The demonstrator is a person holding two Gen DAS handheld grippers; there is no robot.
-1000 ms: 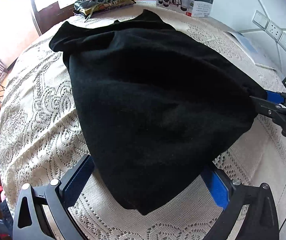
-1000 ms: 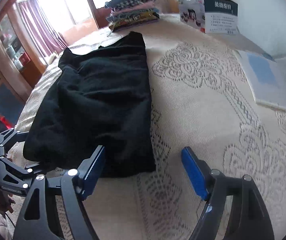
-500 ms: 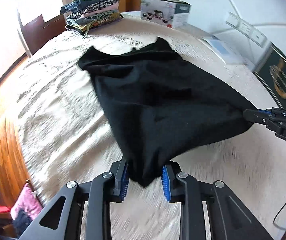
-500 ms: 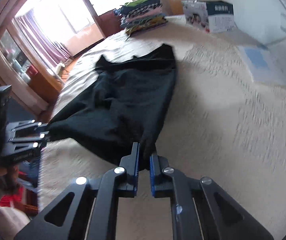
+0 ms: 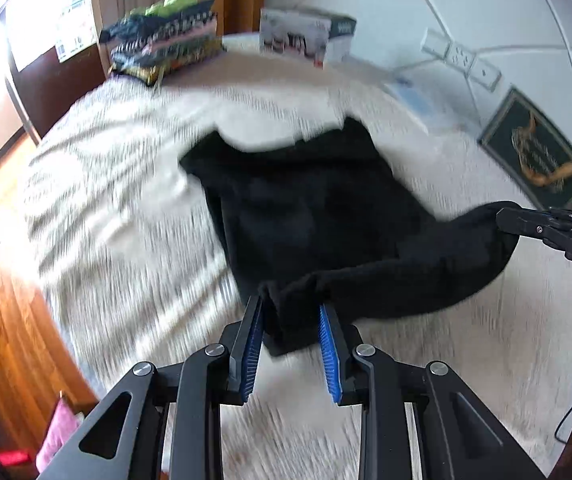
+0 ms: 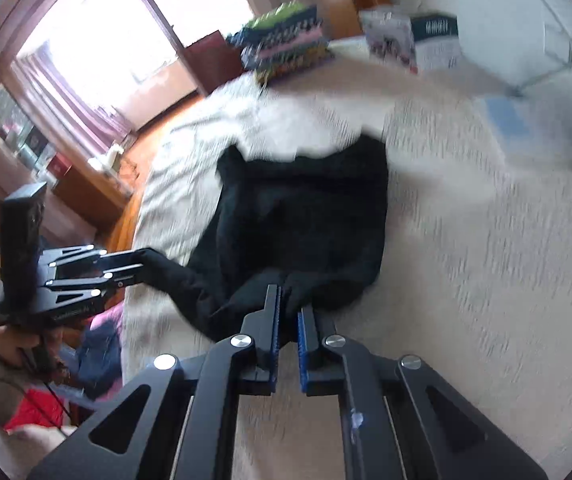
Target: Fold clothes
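Note:
A black garment (image 5: 310,216) lies on the cream lace bedspread (image 5: 118,168), its far end flat and its near hem lifted. My left gripper (image 5: 291,312) is shut on the near left corner of the hem, a thick bunch of cloth between its blue pads. My right gripper (image 6: 289,300) is shut on the other hem corner, its pads almost touching. In the left wrist view the right gripper (image 5: 504,220) comes in from the right edge, holding the cloth. In the right wrist view the left gripper (image 6: 138,264) reaches in from the left with the black garment (image 6: 310,208) in its tips.
A stack of folded patterned clothes (image 5: 166,48) and a printed carton (image 5: 306,36) sit at the far end of the bed. A blue-and-white booklet (image 6: 514,124) lies near the wall. A dark framed picture (image 5: 538,160) leans at the right. Wooden floor (image 5: 10,320) lies left of the bed.
Both grippers went from open around the hem corners to shut on them. They have since risen and drawn back, lifting the near hem off the bedspread and shortening the flat part.

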